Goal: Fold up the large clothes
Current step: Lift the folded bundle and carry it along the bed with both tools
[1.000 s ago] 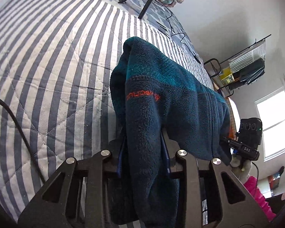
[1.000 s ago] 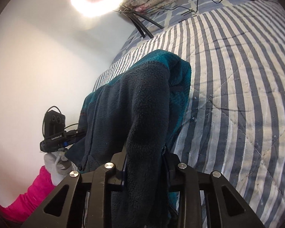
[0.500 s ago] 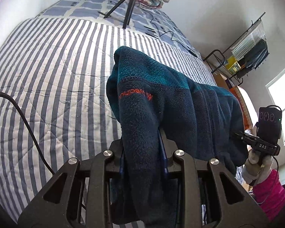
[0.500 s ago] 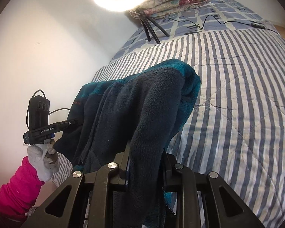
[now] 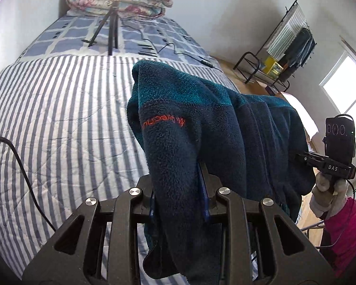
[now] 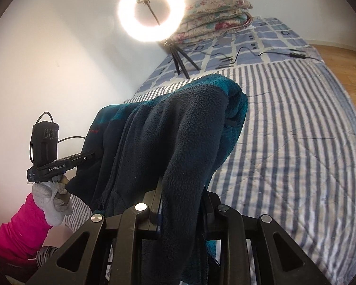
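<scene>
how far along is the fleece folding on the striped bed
Early. Done: both grippers are clamped on the dark blue fleece jacket, left gripper and right gripper. In hand: the jacket hangs bunched between them above the striped quilt. Left: lay it flat, then make every fold.

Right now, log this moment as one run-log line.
left tongs: shut on fleece jacket | right tongs: shut on fleece jacket | jacket: held above striped bed | fold: not yet done

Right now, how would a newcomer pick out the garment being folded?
Start at the striped quilt covering the bed. Held up above it is a dark navy fleece jacket, pinched in both tongs. Its teal shoulder band and small orange chest lettering mark it out; nothing else nearby is fleece.
</scene>
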Demonstrator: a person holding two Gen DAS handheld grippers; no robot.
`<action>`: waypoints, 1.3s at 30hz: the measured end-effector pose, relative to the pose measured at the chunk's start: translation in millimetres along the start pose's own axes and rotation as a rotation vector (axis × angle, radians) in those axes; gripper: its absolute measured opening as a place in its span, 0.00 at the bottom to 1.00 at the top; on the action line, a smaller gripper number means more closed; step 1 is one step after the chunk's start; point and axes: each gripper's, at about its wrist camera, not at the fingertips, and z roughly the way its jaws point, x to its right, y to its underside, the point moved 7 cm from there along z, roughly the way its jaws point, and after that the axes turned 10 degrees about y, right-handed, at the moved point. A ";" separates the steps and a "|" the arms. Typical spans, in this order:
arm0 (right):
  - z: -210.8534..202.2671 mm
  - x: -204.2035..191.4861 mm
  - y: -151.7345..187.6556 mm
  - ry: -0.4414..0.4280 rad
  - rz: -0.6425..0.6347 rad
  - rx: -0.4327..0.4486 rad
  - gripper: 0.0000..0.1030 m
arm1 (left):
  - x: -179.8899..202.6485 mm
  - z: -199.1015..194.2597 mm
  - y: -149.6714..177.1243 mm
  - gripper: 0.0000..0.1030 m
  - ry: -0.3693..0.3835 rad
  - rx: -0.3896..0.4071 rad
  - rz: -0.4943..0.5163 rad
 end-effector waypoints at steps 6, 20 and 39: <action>-17.5 24.6 -13.4 0.043 -0.002 0.029 0.22 | 23.9 24.8 -19.6 0.26 0.023 -0.021 0.032; -8.9 127.9 -78.1 0.134 0.029 0.078 0.22 | 51.0 137.5 -94.1 0.26 0.104 -0.027 0.086; 48.7 270.9 -211.8 0.234 0.083 0.133 0.21 | 52.6 293.4 -217.0 0.25 0.149 0.013 0.037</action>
